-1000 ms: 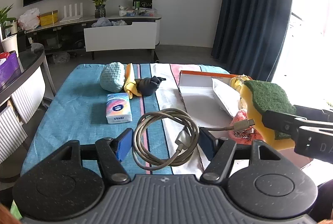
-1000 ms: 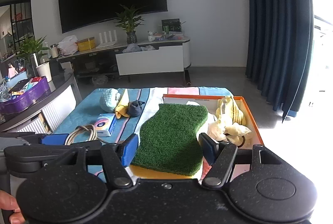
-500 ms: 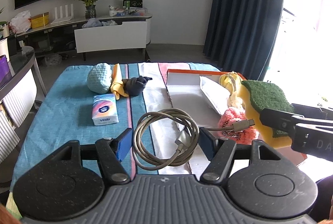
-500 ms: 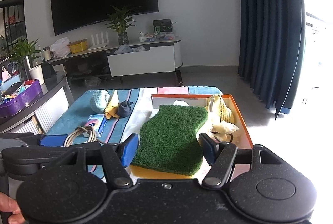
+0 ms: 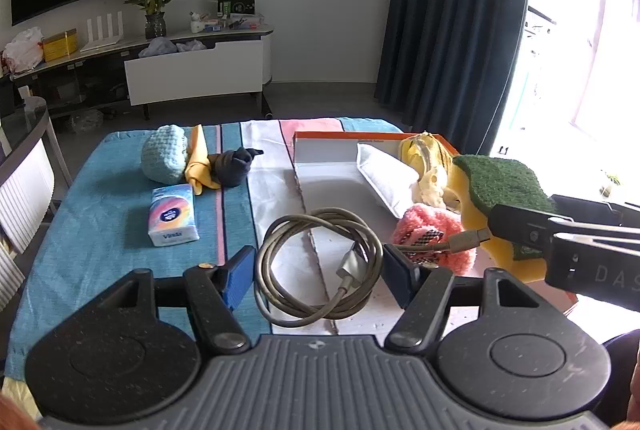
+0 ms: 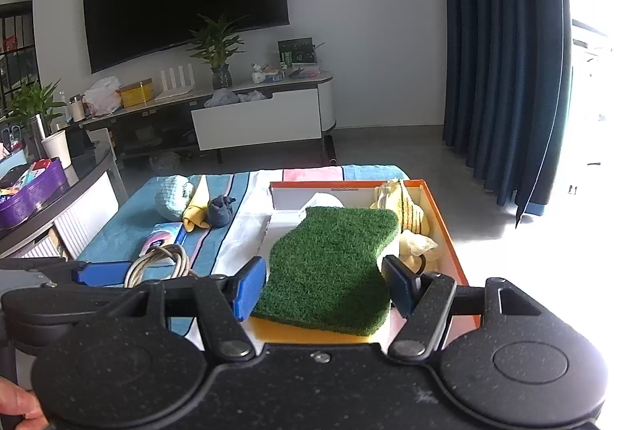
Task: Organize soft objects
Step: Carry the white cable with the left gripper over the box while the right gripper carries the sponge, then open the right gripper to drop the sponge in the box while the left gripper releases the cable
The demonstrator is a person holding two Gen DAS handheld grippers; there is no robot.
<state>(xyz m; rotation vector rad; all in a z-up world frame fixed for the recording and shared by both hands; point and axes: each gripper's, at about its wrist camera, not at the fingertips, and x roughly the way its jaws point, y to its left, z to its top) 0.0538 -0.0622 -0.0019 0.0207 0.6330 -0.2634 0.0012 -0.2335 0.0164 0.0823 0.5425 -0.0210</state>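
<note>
Two handheld grippers share a worktop [image 5: 100, 230] covered in a blue striped cloth. The left gripper [image 5: 318, 272] has its blue pads closed against the sides of a coiled grey cable [image 5: 320, 266], which it holds above the near left edge of an orange-rimmed box [image 5: 340, 138]; one plug end of the cable sticks out to the right. The right gripper [image 6: 324, 284] grips a sponge [image 6: 330, 266] with a green scouring top and yellow underside, its pads pressed on both sides, holding it over the same box. Inside the box lie a white pouch [image 5: 386, 178], a yellow soft toy [image 5: 424, 166] and a pink fluffy item [image 5: 432, 234]. On the cloth left of the box sit a pale blue knitted pouch [image 5: 166, 158], a yellow cloth [image 5: 198, 162] and a dark sock bundle [image 5: 234, 168] touching in a row, with a tissue pack [image 5: 172, 216] nearer the camera. A fingertip [image 6: 18, 410] shows at the lower left corner of the right wrist view.
</note>
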